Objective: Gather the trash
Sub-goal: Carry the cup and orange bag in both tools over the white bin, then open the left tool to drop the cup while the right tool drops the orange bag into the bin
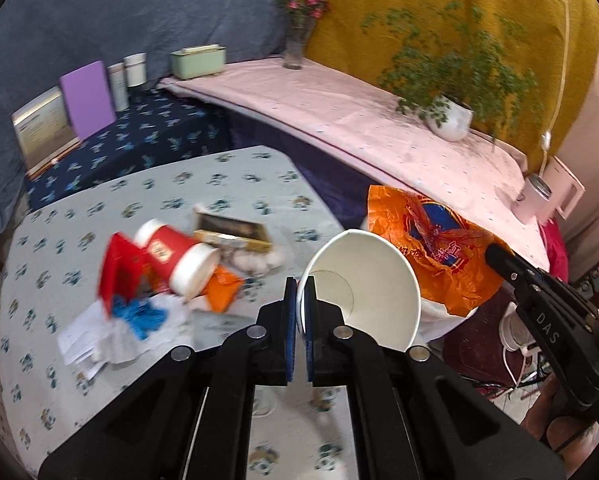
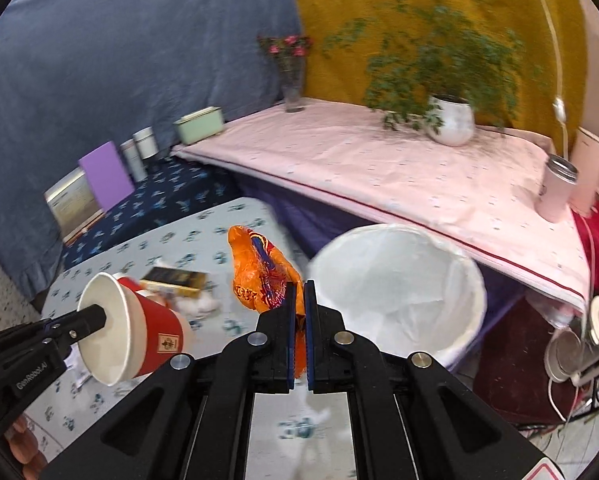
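My left gripper (image 1: 299,304) is shut on the rim of a red paper cup with a white inside (image 1: 373,280), held in the air; it also shows in the right wrist view (image 2: 139,332). My right gripper (image 2: 298,300) is shut on an orange plastic bag (image 2: 259,276), held up just left of a white-lined trash bin (image 2: 399,292). In the left wrist view the bag (image 1: 431,248) hangs behind the cup. A trash pile lies on the floral table (image 1: 79,360): a second red cup (image 1: 179,258), red carton (image 1: 119,276), blue glove (image 1: 139,316), papers, a dark box (image 1: 233,232).
A pink-covered table (image 2: 379,168) stands behind the bin with a potted plant (image 2: 451,120), flower vase (image 2: 291,80), green box (image 2: 199,124) and pink tumbler (image 2: 557,188). A purple board (image 1: 87,100) and canisters stand on a dark blue shelf at left. Cables and a white device lie at right.
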`<state>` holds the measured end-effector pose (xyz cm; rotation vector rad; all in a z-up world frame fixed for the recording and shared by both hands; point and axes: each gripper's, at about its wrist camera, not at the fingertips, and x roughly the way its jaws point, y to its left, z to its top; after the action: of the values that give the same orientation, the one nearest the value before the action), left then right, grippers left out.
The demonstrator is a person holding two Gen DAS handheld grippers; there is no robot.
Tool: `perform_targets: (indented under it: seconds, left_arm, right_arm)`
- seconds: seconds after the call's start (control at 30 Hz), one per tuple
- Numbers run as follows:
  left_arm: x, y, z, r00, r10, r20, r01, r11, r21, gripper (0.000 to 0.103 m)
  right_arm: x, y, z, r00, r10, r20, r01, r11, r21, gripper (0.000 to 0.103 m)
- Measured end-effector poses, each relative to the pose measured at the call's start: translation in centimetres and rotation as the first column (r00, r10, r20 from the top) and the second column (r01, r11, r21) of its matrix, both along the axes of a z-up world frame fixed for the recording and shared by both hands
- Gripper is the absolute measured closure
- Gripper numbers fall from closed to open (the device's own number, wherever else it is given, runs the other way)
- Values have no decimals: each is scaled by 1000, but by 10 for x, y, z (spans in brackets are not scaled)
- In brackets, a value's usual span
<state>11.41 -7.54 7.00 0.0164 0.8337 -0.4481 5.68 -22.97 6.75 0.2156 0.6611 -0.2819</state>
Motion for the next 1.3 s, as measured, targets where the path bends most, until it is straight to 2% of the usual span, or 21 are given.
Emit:
perform_targets:
  seconds: [0.2,0.4,0.77,0.8,0.83,0.87,0.93,1.1,1.3]
  left_arm:
    - [11,-61,3,992,-127,5,127,991,-34,100]
    - [33,-116,-6,976,-215,-28,213,975,-71,100]
    - [62,-184,-38,952,-296,-83,290,954,-81,98]
    - [64,-186,-41,950,-299,-86,292,953,-81,96]
    - [66,-188,-43,951,-296,-85,290,954,-78,89]
    - [67,-190,-46,954,-289,-83,284,956,-71,76]
    - [71,-187,-49,959,-271,-81,266,962,-66,63]
    - [78,-180,-52,965,-246,-87,241,968,-64,60]
    - [79,-169,-57,973,-216,-80,213,976,-39,58]
  right_arm:
    - [-16,-53,-9,991,-133,-8,133,991,3,99]
    - [-22,-101,-25,973,-229,-38,230,973,12,99]
    - [-8,-139,-50,959,-272,-77,275,961,38,99]
    - [-5,-142,-51,959,-271,-79,275,961,43,99]
    - [-2,-145,-53,959,-273,-81,277,960,47,99]
    - [0,-146,-55,958,-273,-84,278,959,50,99]
    - [5,-149,-56,958,-274,-84,279,959,57,99]
    - [14,-147,-57,961,-263,-82,269,961,62,99]
    - [23,-142,-58,966,-248,-78,253,965,62,94]
